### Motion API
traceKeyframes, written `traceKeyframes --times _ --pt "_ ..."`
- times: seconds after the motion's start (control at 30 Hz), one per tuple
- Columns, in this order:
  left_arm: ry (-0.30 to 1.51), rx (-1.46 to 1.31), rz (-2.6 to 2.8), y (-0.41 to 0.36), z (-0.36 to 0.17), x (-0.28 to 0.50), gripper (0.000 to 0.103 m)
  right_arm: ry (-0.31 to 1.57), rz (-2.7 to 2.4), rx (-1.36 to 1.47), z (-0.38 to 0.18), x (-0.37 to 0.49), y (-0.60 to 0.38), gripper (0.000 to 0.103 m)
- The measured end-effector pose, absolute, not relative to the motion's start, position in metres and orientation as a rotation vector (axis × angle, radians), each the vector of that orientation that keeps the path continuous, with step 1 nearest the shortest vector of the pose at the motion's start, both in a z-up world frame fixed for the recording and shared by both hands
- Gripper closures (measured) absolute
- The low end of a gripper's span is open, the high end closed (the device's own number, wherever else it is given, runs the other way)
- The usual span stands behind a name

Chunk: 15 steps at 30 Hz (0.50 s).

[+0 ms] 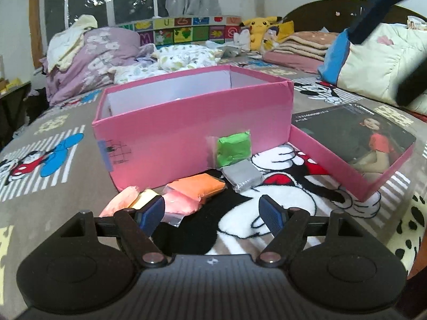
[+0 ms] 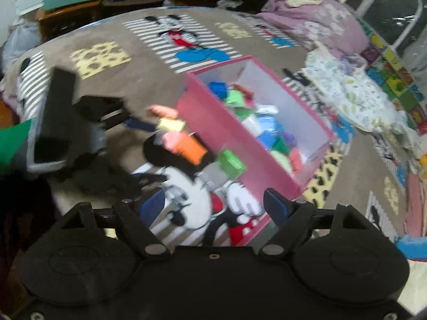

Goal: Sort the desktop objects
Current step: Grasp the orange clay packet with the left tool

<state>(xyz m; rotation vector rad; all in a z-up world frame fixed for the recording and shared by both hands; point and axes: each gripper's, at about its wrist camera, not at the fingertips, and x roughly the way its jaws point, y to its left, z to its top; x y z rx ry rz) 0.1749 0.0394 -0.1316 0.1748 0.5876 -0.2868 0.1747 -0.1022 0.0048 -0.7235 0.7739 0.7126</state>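
Note:
An open pink box (image 1: pixel 192 122) stands on the cartoon blanket. In front of it lie clay packets: green (image 1: pixel 233 148), grey (image 1: pixel 242 177), orange (image 1: pixel 197 186), pink (image 1: pixel 177 205), pale yellow (image 1: pixel 144 197) and light pink (image 1: pixel 120 202). My left gripper (image 1: pixel 210 213) hovers just short of them, open and empty. In the blurred right wrist view the box (image 2: pixel 232 138) holds several coloured packets. My right gripper (image 2: pixel 213 208) is open and empty above the blanket, near the box's corner. The green (image 2: pixel 230 162) and orange (image 2: pixel 192 146) packets lie outside the box.
The box's pink lid (image 1: pixel 355 144), with a printed photo of a person, lies right of the box. Folded bedding (image 1: pixel 88 61), a pillow (image 1: pixel 379 61) and plush toys (image 1: pixel 260 26) crowd the back. The left gripper's dark body (image 2: pixel 74 122) sits left of the packets.

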Motion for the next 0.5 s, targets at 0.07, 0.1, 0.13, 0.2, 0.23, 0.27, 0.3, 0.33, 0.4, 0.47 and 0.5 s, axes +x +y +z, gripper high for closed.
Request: traceKeyframes --times 0.07,0.1,0.13,0.2,0.23,0.27,0.3,0.33,0.4,0.47,0.5 --pt "0.597 0.203 -0.305 0.041 -0.13 0.184 0.028 0.786 0.731 -0.763 -0.001 0.172 -0.099 0.022" --pt "0.605 0.227 -0.317 0.041 -0.13 0.189 0.031 0.792 0.733 -0.791 -0.004 0.172 -0.097 0.022" --pt "0.616 0.252 -0.33 0.041 -0.131 0.195 0.032 0.797 0.737 -0.821 -0.008 0.172 -0.095 0.022" --pt "0.64 0.292 -0.35 0.043 -0.132 0.208 0.035 0.813 0.748 -0.86 -0.013 0.173 -0.093 0.022" --pt "0.652 0.304 -0.361 0.044 -0.132 0.214 0.036 0.823 0.758 -0.875 -0.014 0.173 -0.092 0.022" --pt "0.665 0.313 -0.377 0.046 -0.132 0.221 0.038 0.828 0.771 -0.887 -0.015 0.174 -0.091 0.022" --pt "0.674 0.319 -0.39 0.047 -0.132 0.227 0.039 0.834 0.785 -0.893 -0.016 0.174 -0.09 0.022" --pt "0.686 0.327 -0.403 0.048 -0.132 0.234 0.039 0.845 0.799 -0.893 -0.017 0.175 -0.089 0.022" --pt "0.713 0.335 -0.429 0.049 -0.132 0.246 0.04 0.856 0.819 -0.883 -0.016 0.178 -0.09 0.022" --pt "0.751 0.335 -0.468 0.049 -0.133 0.259 0.04 0.867 0.829 -0.859 -0.015 0.184 -0.092 0.022" --pt "0.768 0.347 -0.478 0.047 -0.134 0.265 0.043 0.872 0.831 -0.84 -0.014 0.188 -0.093 0.022"
